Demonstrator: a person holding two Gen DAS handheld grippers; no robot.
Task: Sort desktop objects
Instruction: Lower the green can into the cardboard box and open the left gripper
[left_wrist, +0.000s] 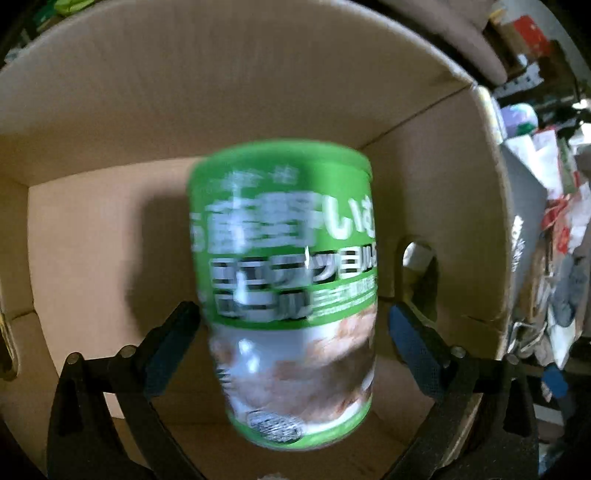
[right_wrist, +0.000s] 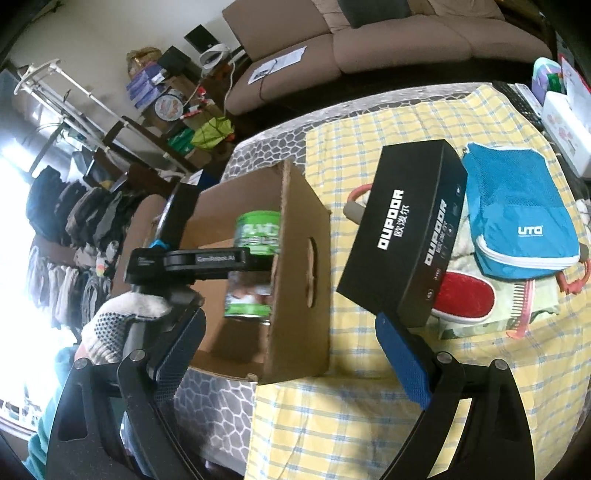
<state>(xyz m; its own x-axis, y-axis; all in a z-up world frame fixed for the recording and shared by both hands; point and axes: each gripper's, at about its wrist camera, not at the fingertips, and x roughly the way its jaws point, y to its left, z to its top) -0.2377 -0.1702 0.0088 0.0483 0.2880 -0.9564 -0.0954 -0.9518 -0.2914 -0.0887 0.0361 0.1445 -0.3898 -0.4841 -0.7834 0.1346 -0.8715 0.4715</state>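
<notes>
**A:** Status on the can?

**B:** Green can (left_wrist: 284, 291) sits between my left gripper (left_wrist: 293, 332) jaws, inside the cardboard box (left_wrist: 92, 236). Jaws are spread wide; the right pad clearly stands off the can, the left pad is just beside it, contact unclear. Can is blurred, so I judge it's dropping or just let go, not clamped.

**A:** Why over the box?

**B:** Sorting: box is the bin, so I point steeply down into it for release.

**A:** Orientation?

**B:** Long axis runs roughly along my jaws, slightly tilted; green end toward the box floor, white end toward me.

**A:** Other side?

**B:** Right gripper (right_wrist: 291, 354) jaws apart, empty, hovering over the desk (right_wrist: 351, 424) near the black box (right_wrist: 402, 229). Likely the next pick.
</notes>
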